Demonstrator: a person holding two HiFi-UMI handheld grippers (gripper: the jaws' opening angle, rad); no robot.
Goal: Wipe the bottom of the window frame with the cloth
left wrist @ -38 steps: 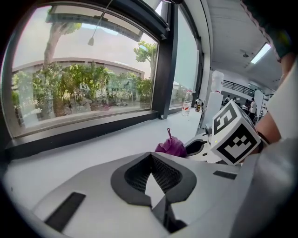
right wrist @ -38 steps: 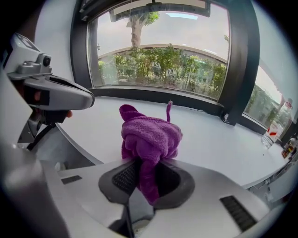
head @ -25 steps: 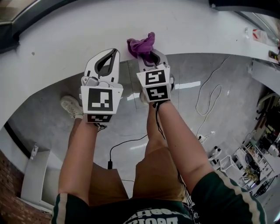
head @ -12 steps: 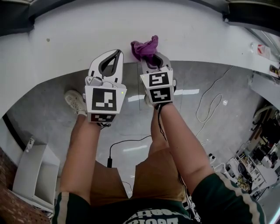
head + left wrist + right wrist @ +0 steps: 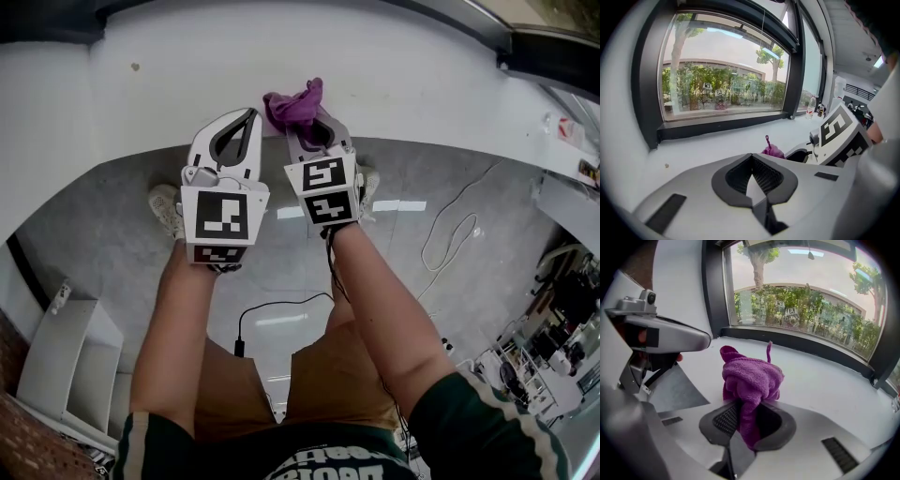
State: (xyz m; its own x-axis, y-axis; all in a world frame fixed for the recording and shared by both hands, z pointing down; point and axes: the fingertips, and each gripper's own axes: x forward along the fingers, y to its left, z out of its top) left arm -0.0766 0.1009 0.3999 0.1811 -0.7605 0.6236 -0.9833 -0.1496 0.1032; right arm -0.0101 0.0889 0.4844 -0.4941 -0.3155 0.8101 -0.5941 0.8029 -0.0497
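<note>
A bunched purple cloth (image 5: 750, 380) sticks out of my right gripper (image 5: 749, 420), whose jaws are shut on it. In the head view the cloth (image 5: 292, 105) hangs over the front edge of the white sill (image 5: 394, 75), with the right gripper (image 5: 309, 133) just behind it. My left gripper (image 5: 246, 120) is shut and holds nothing, level with the right one and to its left; in its own view the left gripper (image 5: 751, 161) points across the sill (image 5: 717, 140) at the dark bottom frame (image 5: 726, 124) of the window. The right gripper view shows that frame (image 5: 811, 350) beyond the cloth.
The window's dark left upright (image 5: 712, 287) rises at the sill's left end. A small speck (image 5: 666, 165) lies on the sill. Below, on the grey floor, are a white cable (image 5: 450, 225), a black cable (image 5: 272, 314), and a white shelf unit (image 5: 56, 361) at left.
Both grippers have shifted slightly left along the sill's edge, the right one carrying the purple cloth. Their states are unchanged.
</note>
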